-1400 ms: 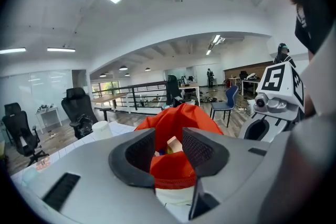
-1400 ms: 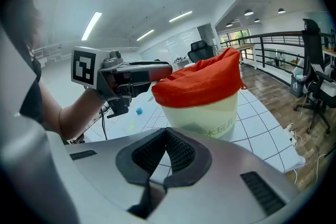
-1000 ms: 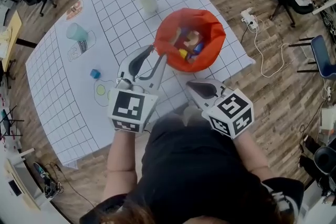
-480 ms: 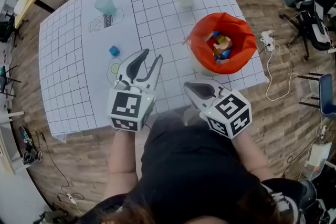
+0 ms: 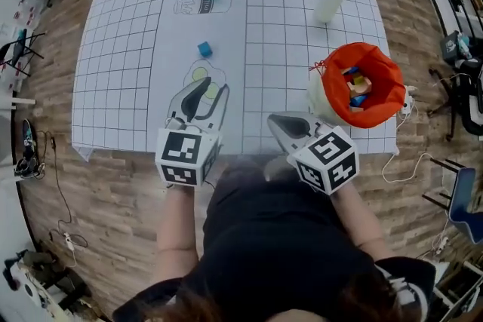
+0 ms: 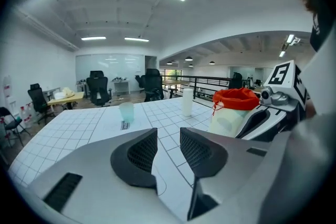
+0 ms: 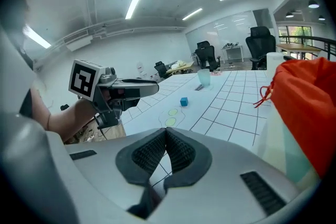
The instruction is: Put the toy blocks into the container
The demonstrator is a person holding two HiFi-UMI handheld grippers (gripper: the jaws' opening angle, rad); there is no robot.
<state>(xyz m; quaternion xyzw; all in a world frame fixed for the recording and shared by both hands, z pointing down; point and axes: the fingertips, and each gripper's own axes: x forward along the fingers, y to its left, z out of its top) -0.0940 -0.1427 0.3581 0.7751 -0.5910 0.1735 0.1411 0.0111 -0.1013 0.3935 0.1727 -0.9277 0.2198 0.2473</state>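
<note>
Left claw (image 5: 213, 89): jaws apart, nothing between them; lower centre-left of the head view, over the near part of the mat (image 5: 121, 87).
Right claw (image 5: 273, 119): jaws together, empty; lower centre, near the container (image 5: 389, 72).
Block (image 5: 204, 49): blue, alone on the mat, upper centre-left, beyond the left claw and apart from it.
Container: orange, right of frame, mouth open, other blocks inside.
Step, in my judgement: reach for the block with the left claw.
Method: I approach with jaws wide, straddle two flat faces squarely, close low.
Delivery: I lift clear, cross right, release over the mouth.
Risk: the soft rim may fold if struck.
</note>
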